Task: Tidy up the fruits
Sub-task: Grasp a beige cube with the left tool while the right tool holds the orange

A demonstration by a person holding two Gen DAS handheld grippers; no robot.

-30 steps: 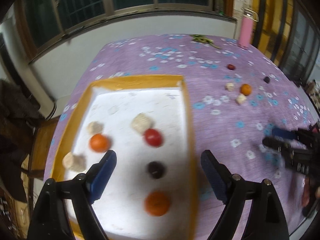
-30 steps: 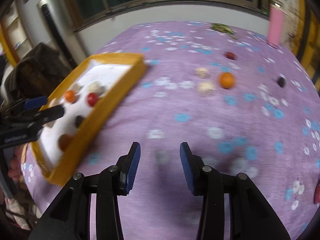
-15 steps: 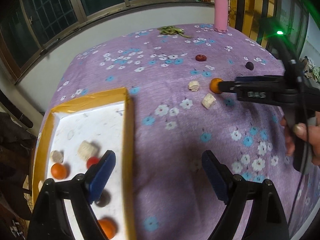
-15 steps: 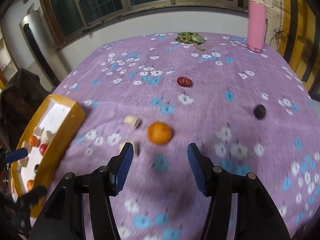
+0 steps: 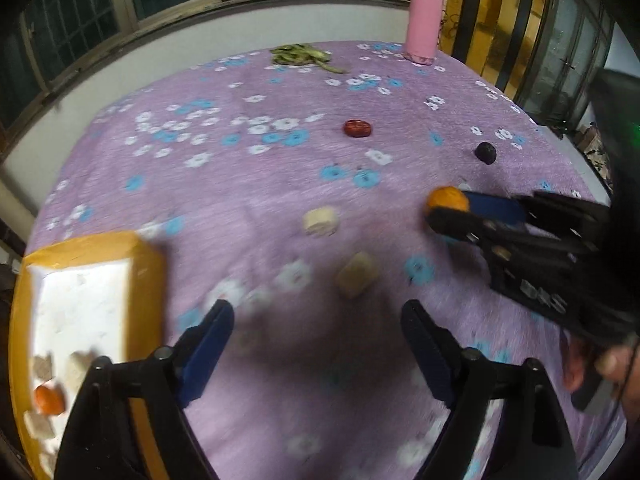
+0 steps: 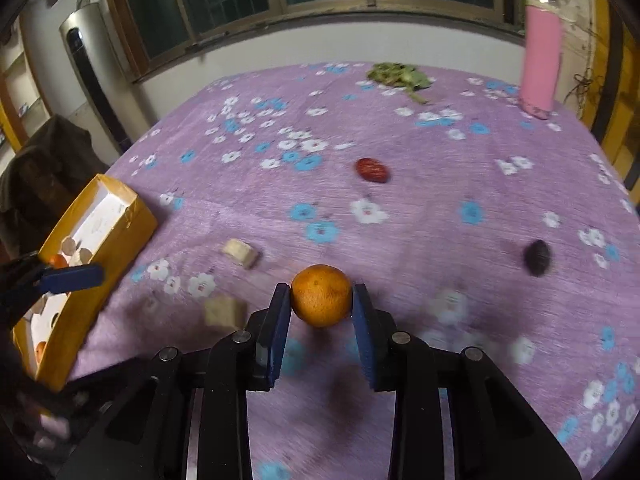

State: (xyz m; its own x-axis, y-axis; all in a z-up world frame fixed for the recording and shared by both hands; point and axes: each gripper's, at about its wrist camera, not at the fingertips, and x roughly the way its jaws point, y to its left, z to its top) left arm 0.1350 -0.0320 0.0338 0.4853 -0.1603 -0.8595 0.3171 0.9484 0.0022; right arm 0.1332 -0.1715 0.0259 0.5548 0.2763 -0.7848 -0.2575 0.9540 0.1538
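Note:
My right gripper (image 6: 321, 303) is shut on an orange (image 6: 321, 295) just above the purple flowered cloth; it also shows in the left wrist view (image 5: 448, 210), with the orange (image 5: 447, 199) at its tips. My left gripper (image 5: 316, 332) is open and empty over the cloth, right of the yellow tray (image 5: 148, 264). The tray (image 6: 132, 220) holds oranges and pale cubes. Two pale cubes (image 5: 357, 274) (image 5: 320, 220), a red fruit (image 5: 357, 128) and a dark fruit (image 5: 485, 153) lie loose on the cloth.
A pink bottle (image 5: 424, 16) stands at the table's far edge, with a pile of green pods (image 5: 300, 56) left of it. A window wall runs behind the table. A dark chair (image 6: 48, 168) stands left of the table.
My right gripper moved forward and closed on the orange. My left gripper swung right, away from the tray, towards the loose cubes.

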